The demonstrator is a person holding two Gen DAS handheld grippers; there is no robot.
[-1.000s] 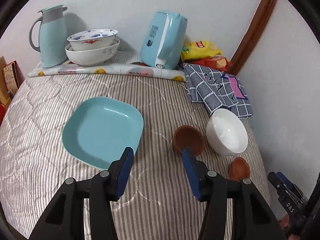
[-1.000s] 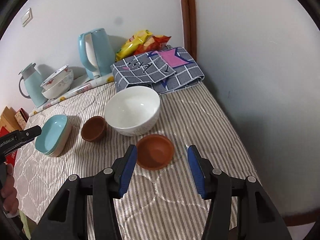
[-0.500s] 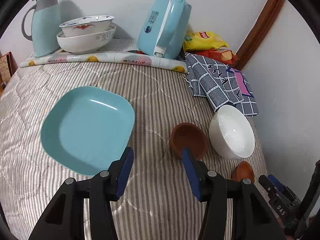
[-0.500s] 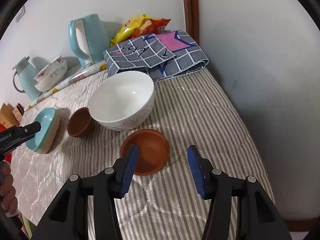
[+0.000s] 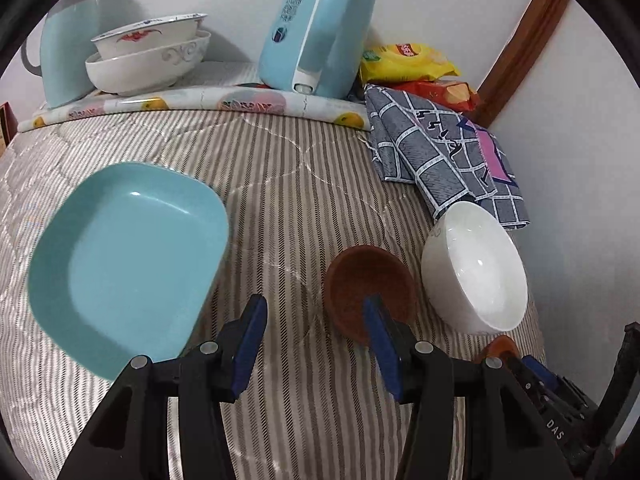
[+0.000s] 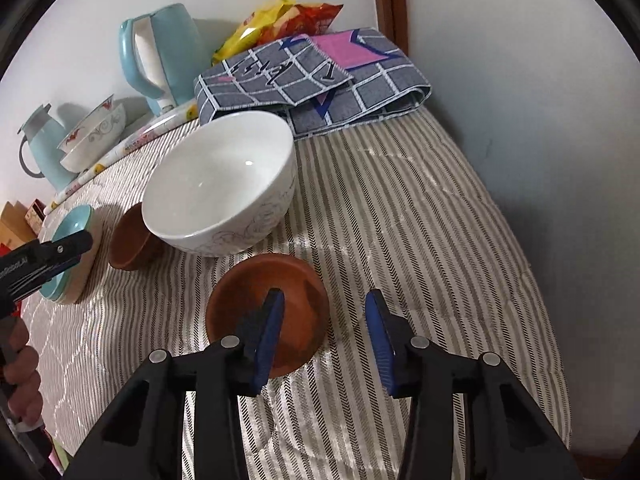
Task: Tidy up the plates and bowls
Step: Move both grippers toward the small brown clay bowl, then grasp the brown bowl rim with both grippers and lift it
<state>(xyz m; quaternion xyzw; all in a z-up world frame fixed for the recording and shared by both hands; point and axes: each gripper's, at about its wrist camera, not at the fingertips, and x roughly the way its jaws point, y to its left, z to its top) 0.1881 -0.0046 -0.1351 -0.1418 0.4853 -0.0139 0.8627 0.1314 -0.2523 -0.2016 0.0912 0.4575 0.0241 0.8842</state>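
A teal square plate [image 5: 124, 256] lies on the striped cloth at the left. A small brown bowl [image 5: 368, 280] sits beside a large white bowl [image 5: 476, 268]. My left gripper [image 5: 316, 320] is open and empty; its right finger overlaps the brown bowl's near rim. A flat brown saucer [image 6: 276, 300] lies in front of the white bowl [image 6: 220, 188]. My right gripper [image 6: 324, 312] is open, its left finger over the saucer and its right finger just past the saucer's right rim. The small brown bowl [image 6: 128, 240] and the plate [image 6: 70, 224] show at the left.
Two stacked patterned bowls [image 5: 148, 56], a teal jug [image 5: 64, 44], a blue kettle [image 5: 320, 28], snack bags [image 5: 408, 60] and a folded checked cloth [image 5: 444, 160] line the back. The wall [image 6: 520, 120] stands close on the right.
Both grippers moved forward and down. The left one neared the small brown bowl; the right one came over the brown saucer. Both stayed open.
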